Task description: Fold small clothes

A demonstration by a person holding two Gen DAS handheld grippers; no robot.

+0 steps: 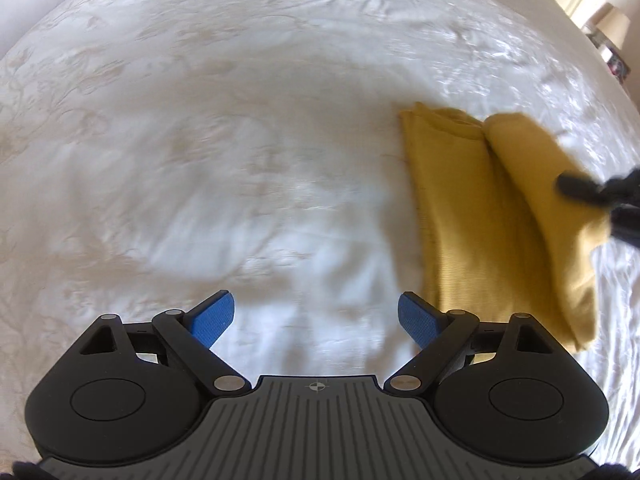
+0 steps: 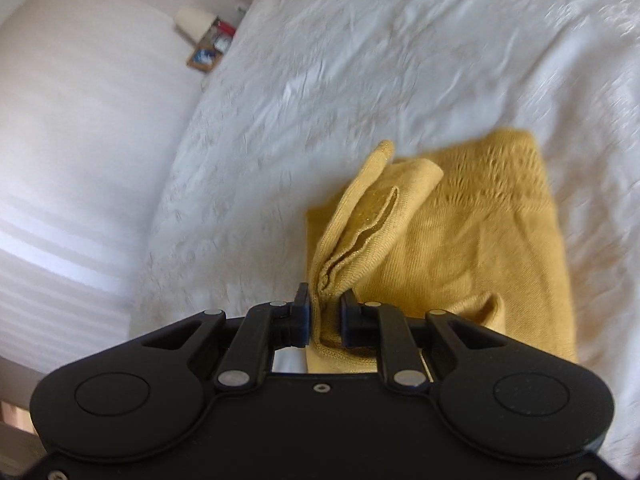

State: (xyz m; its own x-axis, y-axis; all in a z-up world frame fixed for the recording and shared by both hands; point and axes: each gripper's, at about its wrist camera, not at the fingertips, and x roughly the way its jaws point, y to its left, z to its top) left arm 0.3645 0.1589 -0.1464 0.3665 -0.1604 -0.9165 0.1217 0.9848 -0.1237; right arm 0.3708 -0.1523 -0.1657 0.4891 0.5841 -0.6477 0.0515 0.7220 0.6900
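Mid-fold: my right gripper (image 2: 325, 316) pinches the yellow garment's (image 2: 460, 240) edge; my left gripper (image 1: 316, 320), jaws spread, hovers beside it; next, lay it flat.

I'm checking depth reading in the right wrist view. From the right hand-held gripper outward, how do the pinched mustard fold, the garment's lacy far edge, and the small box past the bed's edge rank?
1. Pinched fold of the mustard garment: between the right hand-held gripper's pads.
2. Lacy far edge: ahead, to the right, flat on the white bedspread.
3. Small box: upper left, beyond the bed's edge.
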